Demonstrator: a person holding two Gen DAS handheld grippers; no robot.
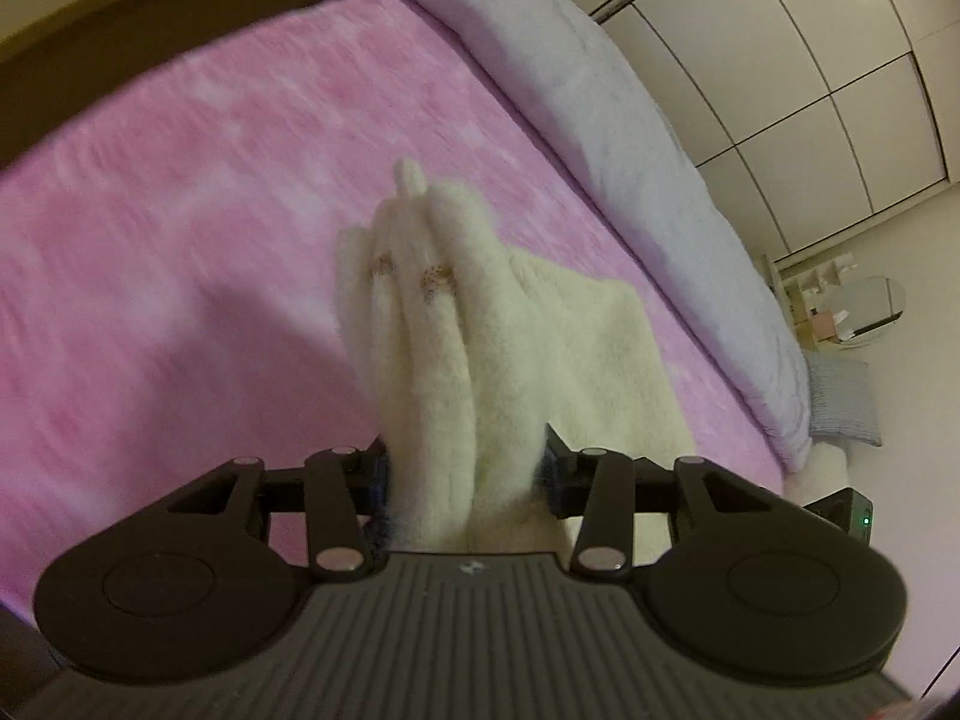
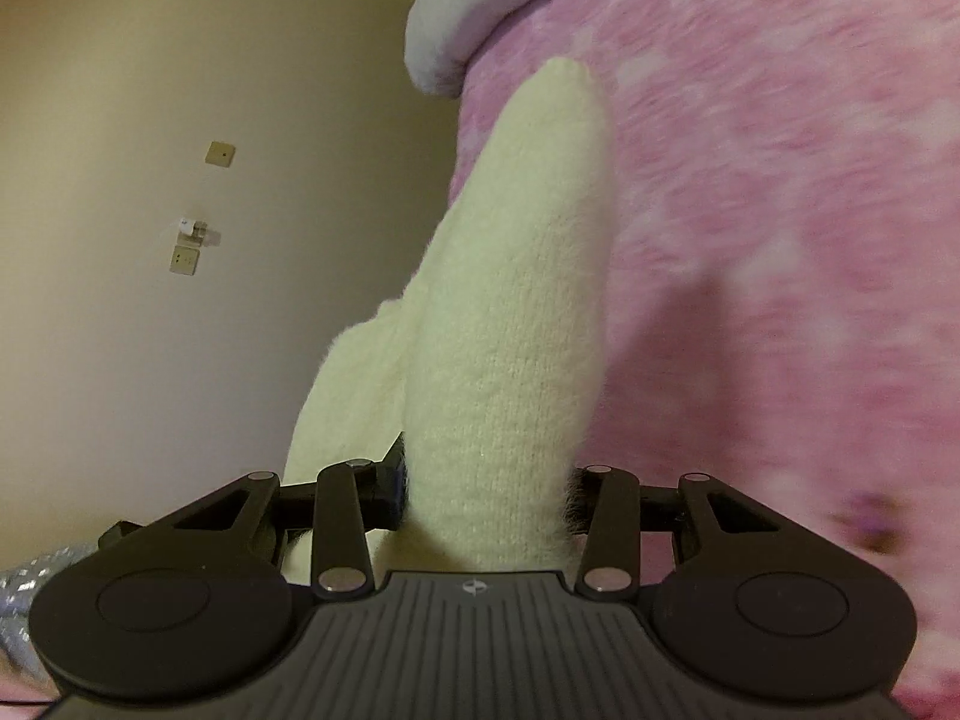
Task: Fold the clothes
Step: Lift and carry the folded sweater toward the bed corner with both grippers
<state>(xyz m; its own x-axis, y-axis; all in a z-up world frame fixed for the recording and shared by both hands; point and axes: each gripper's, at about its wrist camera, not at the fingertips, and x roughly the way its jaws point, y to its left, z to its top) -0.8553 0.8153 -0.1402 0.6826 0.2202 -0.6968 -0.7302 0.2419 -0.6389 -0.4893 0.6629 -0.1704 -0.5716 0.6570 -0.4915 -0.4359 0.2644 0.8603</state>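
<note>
Over the bed: a cream sweater [image 1: 510, 330] hangs lifted above the pink bed [image 1: 180, 210], held by both grippers.
Left gripper [image 1: 465, 468]: fingers pinching a bunched fold of the sweater.
Right gripper [image 2: 486, 492]: fingers pinching another thick fold.
Sweater axis: in each view it runs straight away from the fingers, tapering to a narrow end.
Bed's far edge: a grey blanket [image 1: 600, 120] lies along it.

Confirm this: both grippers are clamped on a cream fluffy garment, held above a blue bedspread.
Wrong colour: the bedspread is pink, as both wrist views show. The rest holds: the left gripper and right gripper each clamp the cream fluffy garment.
</note>
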